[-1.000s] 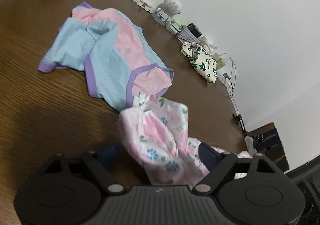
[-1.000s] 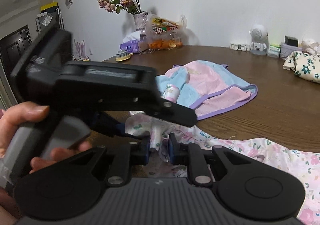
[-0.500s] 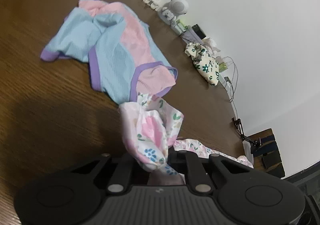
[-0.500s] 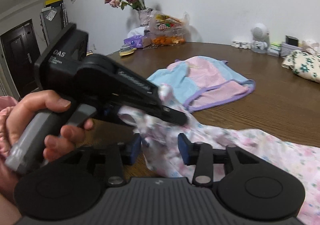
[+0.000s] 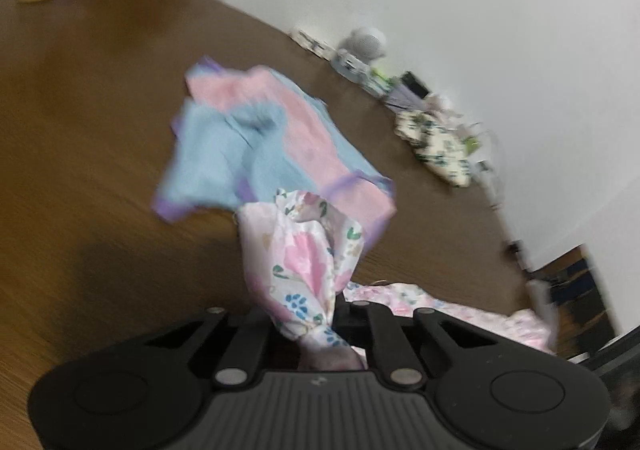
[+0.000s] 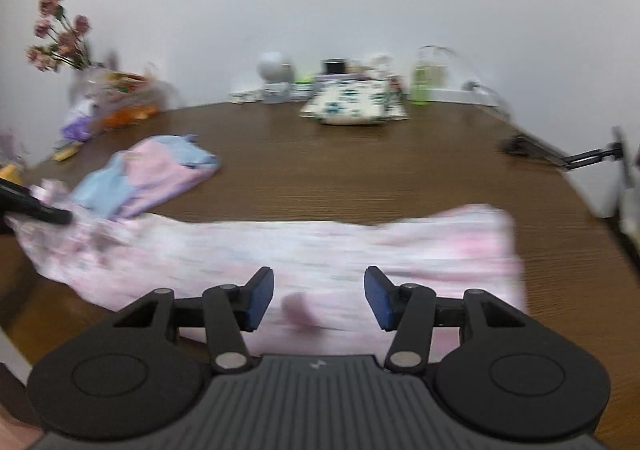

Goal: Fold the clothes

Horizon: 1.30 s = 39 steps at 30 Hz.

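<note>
Brown wood tabletop (image 6: pixel 360 169) fills the room's middle, with a white wall behind it and clutter along the far edge: dried roses (image 6: pixel 56 33) at the left, a small round white gadget (image 6: pixel 274 69), a folded cream floral cloth (image 6: pixel 354 105). Compared with half a second ago, the right gripper (image 6: pixel 319 298) has swung away from the left one; then its fingers sat either side of the bunched end close to the other tool, now it looks across the whole table and the pink floral garment (image 6: pixel 280 250) lies stretched out in a long band beneath and ahead of it. Its blue pads (image 6: pixel 260 300) stand wide apart, holding nothing, with the cloth passing under the gap. The left gripper (image 5: pixel 310 326) is clamped on a gathered end of that garment (image 5: pixel 304 262), which puffs up above the closed fingers. Beyond it rests the pink and blue top (image 5: pixel 272 141), just touching the floral bunch from this angle. Both views are smeared with motion
</note>
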{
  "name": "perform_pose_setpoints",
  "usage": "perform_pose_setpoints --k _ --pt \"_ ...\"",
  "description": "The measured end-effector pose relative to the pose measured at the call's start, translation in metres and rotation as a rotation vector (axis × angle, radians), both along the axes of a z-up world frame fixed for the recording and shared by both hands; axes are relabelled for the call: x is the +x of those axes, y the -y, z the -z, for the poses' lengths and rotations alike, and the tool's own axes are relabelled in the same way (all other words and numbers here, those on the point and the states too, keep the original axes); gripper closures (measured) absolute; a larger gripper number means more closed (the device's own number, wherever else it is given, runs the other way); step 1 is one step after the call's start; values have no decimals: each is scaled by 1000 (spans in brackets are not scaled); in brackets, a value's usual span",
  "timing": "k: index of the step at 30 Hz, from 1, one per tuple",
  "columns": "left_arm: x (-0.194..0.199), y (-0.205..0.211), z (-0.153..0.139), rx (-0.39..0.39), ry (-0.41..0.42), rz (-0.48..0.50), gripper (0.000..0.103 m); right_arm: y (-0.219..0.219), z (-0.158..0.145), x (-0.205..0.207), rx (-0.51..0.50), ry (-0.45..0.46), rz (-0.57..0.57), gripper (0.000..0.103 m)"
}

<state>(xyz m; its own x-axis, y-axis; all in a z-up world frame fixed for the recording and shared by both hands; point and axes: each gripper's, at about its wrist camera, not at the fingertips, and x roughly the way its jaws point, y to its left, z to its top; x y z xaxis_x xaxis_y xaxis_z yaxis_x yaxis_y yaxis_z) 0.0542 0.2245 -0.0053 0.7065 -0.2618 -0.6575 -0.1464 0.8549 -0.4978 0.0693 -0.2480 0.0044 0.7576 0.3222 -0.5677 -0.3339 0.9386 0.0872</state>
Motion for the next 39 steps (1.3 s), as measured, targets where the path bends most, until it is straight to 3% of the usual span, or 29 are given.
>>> perform_pose_setpoints --k 3,7,8,11,16,21,23,29,32,33,34,36,39 --pt "-3 -9 -31 122 14 -24 96 10 -1 0 -53 19 -22 52" --pt "-4 17 -66 248 55 43 96 8 8 7 -77 19 -98 52" --pt "-3 27 -73 275 63 73 96 4 11 11 -81 8 -121 56" --pt "9 69 -89 332 86 169 97 -5 29 27 -106 -57 -139 83" --pt "34 166 -103 401 150 396 98 1 38 37 -23 -89 -143 87" --pt "59 272 -78 527 141 588 97 22 38 33 95 -133 -164 87" --pt "70 302 -62 543 113 625 97 31 40 35 149 -154 -171 87" --pt "89 350 -25 645 67 644 95 38 41 31 184 -152 -194 86" --pt "87 362 -14 681 34 672 85 41 43 32 210 -149 -202 86" --pt "85 366 -14 688 29 681 75 42 43 32 220 -149 -202 86" --pt "85 369 -13 683 25 690 59 43 44 32 230 -149 -202 86" --pt "84 372 -15 655 24 709 42 46 45 33 249 -149 -201 86" --pt "86 367 -21 559 12 710 36 51 46 32 275 -150 -193 86"
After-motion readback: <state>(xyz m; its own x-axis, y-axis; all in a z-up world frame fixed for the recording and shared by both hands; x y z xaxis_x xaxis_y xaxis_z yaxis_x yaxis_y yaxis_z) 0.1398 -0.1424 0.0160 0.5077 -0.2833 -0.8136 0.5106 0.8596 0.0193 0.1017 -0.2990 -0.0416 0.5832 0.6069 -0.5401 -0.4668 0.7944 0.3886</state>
